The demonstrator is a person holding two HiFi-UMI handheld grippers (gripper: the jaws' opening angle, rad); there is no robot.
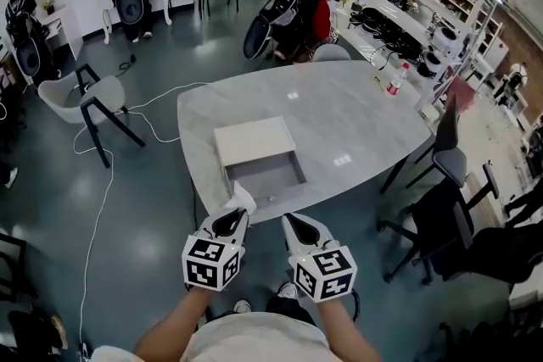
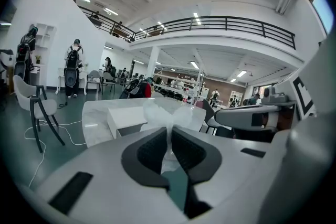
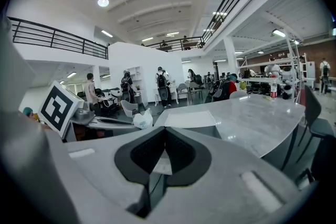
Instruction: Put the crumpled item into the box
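A shallow open box [image 1: 264, 175] sits near the front edge of the grey table [image 1: 339, 114], its white lid [image 1: 253, 140] folded back. My left gripper [image 1: 240, 213] is just short of the table edge, in front of the box, shut on a white crumpled item [image 1: 243, 198]. In the left gripper view the crumpled item [image 2: 164, 113] bulges out past the closed jaws of the left gripper [image 2: 169, 132], with the box [image 2: 125, 118] beyond. My right gripper [image 1: 289, 221] hangs beside it, shut and empty. The right gripper view shows that gripper [image 3: 165, 131], the box [image 3: 191, 119] and the crumpled item [image 3: 143, 119].
A water bottle [image 1: 394, 81] stands at the table's far right. Black office chairs [image 1: 445, 216] are at the right, a grey chair [image 1: 75, 94] at the left, and a white cable [image 1: 102, 208] trails on the floor. People stand and sit in the background.
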